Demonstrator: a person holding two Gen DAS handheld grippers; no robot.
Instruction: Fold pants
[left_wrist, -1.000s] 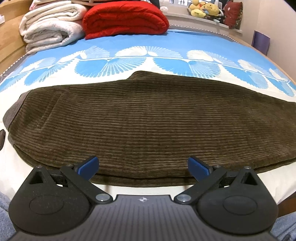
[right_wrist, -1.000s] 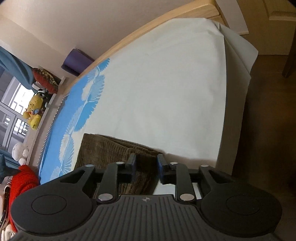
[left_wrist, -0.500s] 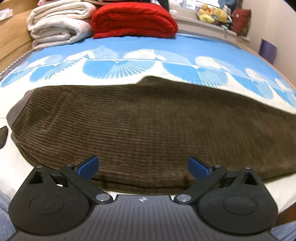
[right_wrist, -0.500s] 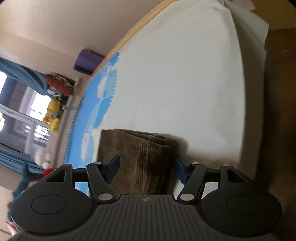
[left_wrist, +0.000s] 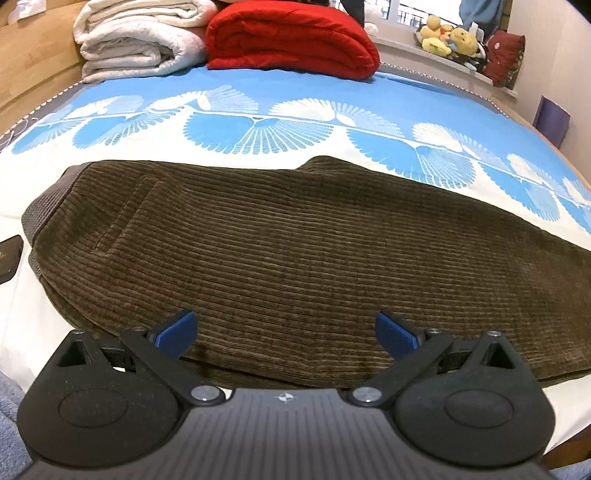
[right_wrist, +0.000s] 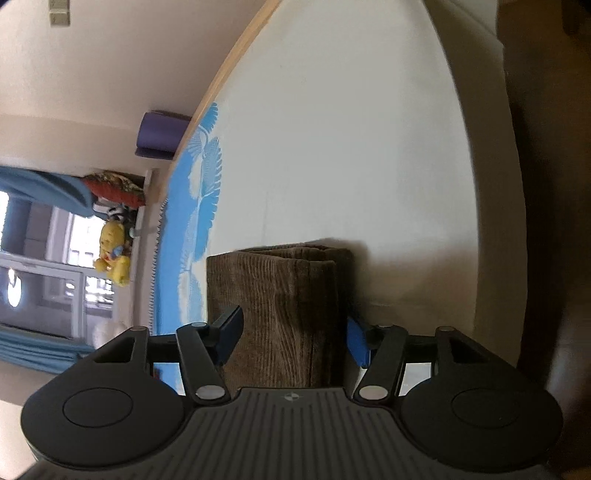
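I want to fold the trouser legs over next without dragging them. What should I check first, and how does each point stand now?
1. Brown corduroy pants lie flat on the blue-and-white bedsheet: ok.
2. Left gripper open, over the near edge: ok.
3. Right gripper open, straddling the leg hems: ok.
4. Hems stacked evenly: ok.
5. Either gripper holding cloth: not ok.
6. Dark flat object beside the waistband, out of the way: cannot tell.

Red quilt (left_wrist: 291, 37), white blankets (left_wrist: 136, 37)

Ribbed brown corduroy pants (left_wrist: 295, 251); smooth cotton bedsheet (left_wrist: 258, 92).
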